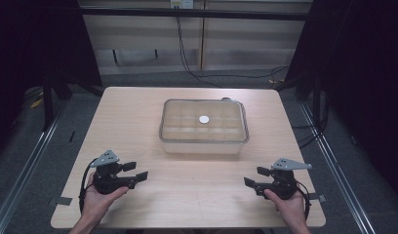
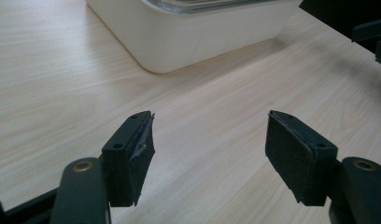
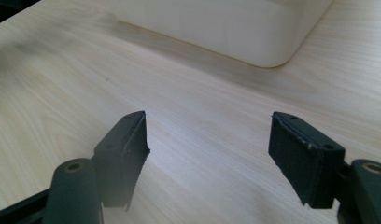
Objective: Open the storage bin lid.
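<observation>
Two grippers, left [image 1: 137, 171] and right [image 1: 254, 177], fingers spread and empty, near an unlabelled lidded container [image 1: 204, 126] on the table [image 1: 197, 195]

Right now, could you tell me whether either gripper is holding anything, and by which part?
Nothing is held: the left gripper and right gripper are open over bare table, short of the lidded container.

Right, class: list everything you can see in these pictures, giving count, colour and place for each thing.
Container: one, whitish with a clear lid, middle of the table.
Round disc: one, white, centre of the lid.
Table: one, light wood, under everything.
Cables: several, black, on the floor beyond the table.
Left gripper: one, black, near left, open, holding nothing.
Right gripper: one, black, near right, open, holding nothing.
Hands: two, at the near edge, one holding each gripper.
</observation>
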Demonstrator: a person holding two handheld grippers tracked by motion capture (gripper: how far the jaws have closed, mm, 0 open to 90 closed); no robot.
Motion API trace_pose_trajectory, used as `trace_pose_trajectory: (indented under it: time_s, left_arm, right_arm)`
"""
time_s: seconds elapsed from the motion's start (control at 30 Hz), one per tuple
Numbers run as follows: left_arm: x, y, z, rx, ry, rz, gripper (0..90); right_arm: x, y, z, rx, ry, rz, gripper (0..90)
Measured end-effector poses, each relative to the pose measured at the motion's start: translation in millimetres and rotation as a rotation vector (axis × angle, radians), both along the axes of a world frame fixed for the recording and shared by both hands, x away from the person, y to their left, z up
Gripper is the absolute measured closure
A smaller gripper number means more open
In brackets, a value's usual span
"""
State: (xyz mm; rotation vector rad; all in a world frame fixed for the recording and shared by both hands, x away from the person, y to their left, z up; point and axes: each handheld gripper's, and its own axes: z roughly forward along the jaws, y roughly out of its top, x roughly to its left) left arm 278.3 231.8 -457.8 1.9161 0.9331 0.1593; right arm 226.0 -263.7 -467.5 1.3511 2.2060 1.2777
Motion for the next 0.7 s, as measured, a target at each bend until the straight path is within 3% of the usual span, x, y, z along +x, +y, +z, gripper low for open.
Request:
trace_pose_trajectory:
  time_s: [0.07, 0.17, 0.23, 0.4, 0.6, 0.7]
  left_arm:
    - [1.0, -2.5, 0.7, -0.002, -0.009, -0.001, 32.6]
    - [2.9, -7.8, 2.1, 0.019, -0.019, -0.006, 33.7]
    - [2.7, -11.2, 6.4, 0.011, -0.032, -0.016, 33.9]
    - [4.0, -17.9, 17.4, 0.004, -0.064, -0.048, 32.7]
    - [15.1, -21.2, 20.2, -0.014, -0.066, -0.043, 31.2]
    - [22.3, -23.7, 20.0, -0.012, -0.051, -0.038, 30.2]
  right_arm:
    - [1.3, 3.1, 4.1, -0.029, -0.024, -0.01, 29.3]
    - [4.2, 2.7, 11.7, -0.016, -0.037, -0.005, 30.2]
    - [6.7, 1.7, 14.9, -0.013, -0.024, -0.015, 30.3]
    - [12.7, 3.9, 15.9, 0.004, -0.005, 0.019, 29.5]
    - [18.4, 7.2, 20.6, 0.007, -0.017, 0.026, 27.4]
    - [26.3, 8.0, 23.9, 0.024, -0.002, 0.057, 24.0]
